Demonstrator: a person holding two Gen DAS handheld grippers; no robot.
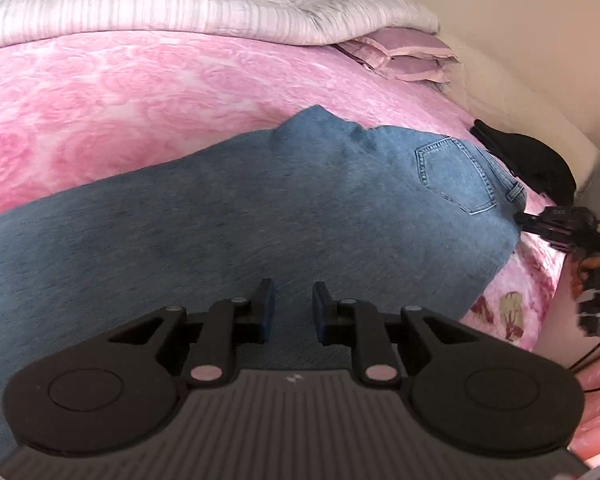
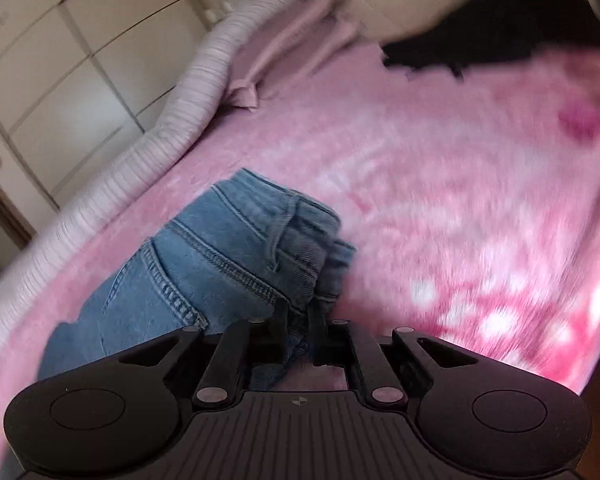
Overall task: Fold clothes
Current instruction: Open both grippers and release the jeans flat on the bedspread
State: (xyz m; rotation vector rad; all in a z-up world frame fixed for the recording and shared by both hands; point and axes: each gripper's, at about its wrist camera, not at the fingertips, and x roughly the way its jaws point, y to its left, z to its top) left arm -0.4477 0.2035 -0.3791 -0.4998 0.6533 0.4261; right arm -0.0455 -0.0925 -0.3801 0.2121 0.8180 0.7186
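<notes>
A pair of blue jeans (image 1: 260, 216) lies across a bed covered by a pink rose-patterned blanket (image 1: 120, 100), already doubled lengthwise so that one leg rests on the other and a back pocket (image 1: 456, 176) faces up. That first fold looks done; the crosswise folds that would bring the hems toward the waist are, by this reading, not yet made.

The right gripper (image 2: 298, 316) is pinched on the bunched waistband of the jeans, denim visibly caught between its narrow jaws. The left gripper (image 1: 294, 308) hovers low over the leg portion with its blue pads (image 1: 266, 304) slightly apart; cloth shows behind the gap, but whether a fold of it is actually nipped there cannot be told from this angle. The right wrist view is smeared by motion, so fine detail on that side is uncertain.

As for room, the waist end sits close to the bed's near corner, where the blanket drops away. A black garment (image 1: 532, 164) lies just beyond the waistband toward the headboard, near enough that a sweep in that direction could drag it. A ribbed white quilt (image 1: 160, 12) is rolled along the far side with a lilac pillow (image 1: 404, 56) beside it, both well apart from the jeans. Between the jeans and the quilt the blanket is open and flat, which seems the best space for carrying a fold across.
</notes>
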